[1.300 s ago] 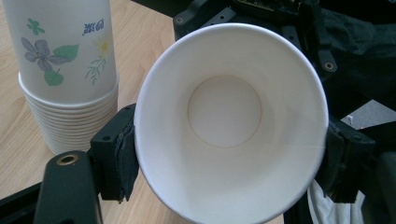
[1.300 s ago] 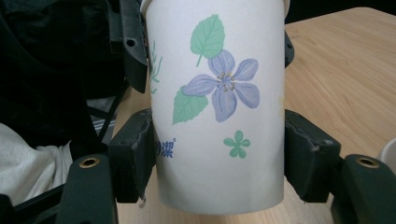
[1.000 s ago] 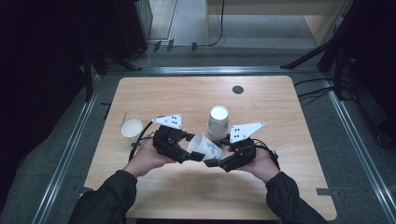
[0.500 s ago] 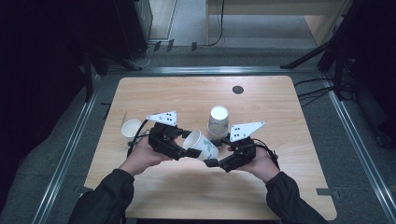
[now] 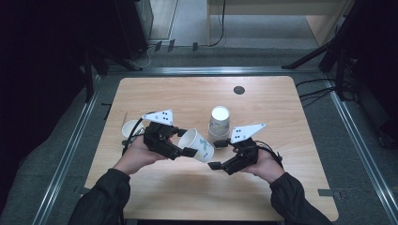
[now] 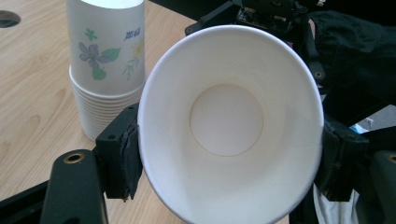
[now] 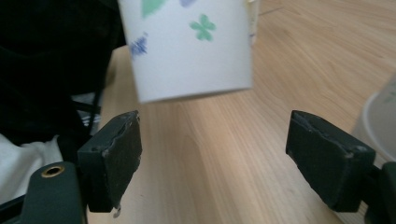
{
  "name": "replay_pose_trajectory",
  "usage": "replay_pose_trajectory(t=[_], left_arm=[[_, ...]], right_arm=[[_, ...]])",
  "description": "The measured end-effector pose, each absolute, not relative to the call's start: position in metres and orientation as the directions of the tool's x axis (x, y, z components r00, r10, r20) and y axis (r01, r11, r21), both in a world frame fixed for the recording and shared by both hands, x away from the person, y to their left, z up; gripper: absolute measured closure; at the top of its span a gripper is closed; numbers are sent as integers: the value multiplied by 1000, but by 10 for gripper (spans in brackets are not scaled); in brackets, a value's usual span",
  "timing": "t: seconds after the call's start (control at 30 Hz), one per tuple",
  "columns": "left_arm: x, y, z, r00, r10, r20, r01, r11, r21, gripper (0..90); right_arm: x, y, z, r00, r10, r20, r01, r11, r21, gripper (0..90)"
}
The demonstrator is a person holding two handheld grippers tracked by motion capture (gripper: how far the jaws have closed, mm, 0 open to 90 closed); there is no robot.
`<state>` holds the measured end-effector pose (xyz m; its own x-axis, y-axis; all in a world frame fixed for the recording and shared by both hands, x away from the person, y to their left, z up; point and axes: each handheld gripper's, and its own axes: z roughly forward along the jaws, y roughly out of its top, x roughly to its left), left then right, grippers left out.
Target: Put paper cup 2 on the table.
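Above the table's (image 5: 281,93) near-middle, the left gripper (image 5: 184,142) is pinching a paper cup (image 5: 197,145) by its rim, tipped sideways. The right gripper's (image 5: 217,156) jaws, just opening, are standing wide and empty behind its base; keeping the rim pinch gentle should avoid crushing it beside the cup stack (image 5: 218,123).

Bright table, dark surroundings — close-ups seem slightly soft.

Right gripper (image 5: 217,158) jaws just opening, now wide, clear of paper cup's (image 5: 197,145) base, nothing between pads. Cup now solely in left gripper (image 5: 184,142), pinched at rim, lying on side, off the table.
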<state>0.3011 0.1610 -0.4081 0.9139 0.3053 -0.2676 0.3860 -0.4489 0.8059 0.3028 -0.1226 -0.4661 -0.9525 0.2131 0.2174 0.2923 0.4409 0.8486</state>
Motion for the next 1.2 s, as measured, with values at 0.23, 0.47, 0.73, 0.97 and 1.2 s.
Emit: replay_pose_trajectory(t=[0.23, 0.47, 0.73, 0.97, 1.2], left_arm=[[300, 163, -406, 908, 336, -248, 394, -489, 778, 244], [299, 166, -408, 905, 370, -211, 393, -530, 752, 244], [297, 170, -410, 903, 390, -181, 394, -577, 715, 244], [296, 176, -415, 908, 391, -152, 382, -623, 683, 243], [297, 184, -420, 906, 405, -124, 380, -648, 660, 243]], right_arm=[[304, -128, -475, -939, 310, 148, 286, 470, 835, 180], [305, -135, -482, -940, 332, 76, 257, 545, 798, 190], [302, -142, -480, -939, 332, 90, 270, 550, 790, 189], [304, -155, -480, -930, 356, 94, 290, 552, 781, 190], [309, -163, -484, -922, 379, 84, 305, 573, 761, 196]])
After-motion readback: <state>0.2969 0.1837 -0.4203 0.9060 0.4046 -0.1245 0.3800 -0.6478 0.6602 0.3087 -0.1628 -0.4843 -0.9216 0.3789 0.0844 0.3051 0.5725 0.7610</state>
